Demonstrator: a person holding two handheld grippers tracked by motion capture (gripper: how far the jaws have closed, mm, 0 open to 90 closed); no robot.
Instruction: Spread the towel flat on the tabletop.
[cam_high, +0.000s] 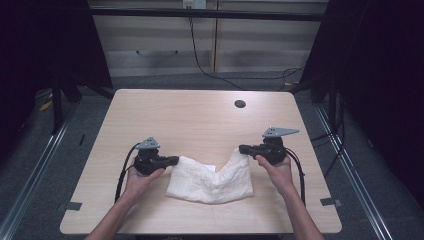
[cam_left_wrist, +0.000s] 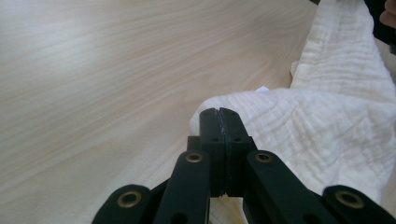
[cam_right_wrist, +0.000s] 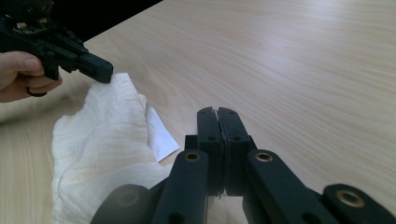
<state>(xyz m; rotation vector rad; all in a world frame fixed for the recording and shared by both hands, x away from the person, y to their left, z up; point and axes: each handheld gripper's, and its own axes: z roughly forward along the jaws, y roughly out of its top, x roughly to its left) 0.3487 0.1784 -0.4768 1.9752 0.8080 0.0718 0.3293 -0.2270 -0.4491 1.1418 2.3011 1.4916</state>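
both grippers pinching the white cloth (cam_high: 210, 177), one corner each

left gripper (cam_high: 172, 160) & right gripper (cam_high: 243, 148) jaws fully closed on opposite corners, prob to lift and spread it flat over the table (cam_high: 200, 115).

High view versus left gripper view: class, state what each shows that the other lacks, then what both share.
The high view adds the whole table with its round hole, the grey floor around it, and the cabinet behind. The left gripper view adds the crinkled weave of the white cloth and a close look at the left gripper, jaws shut at the cloth's edge. Shared: cloth, wooden tabletop, left gripper.
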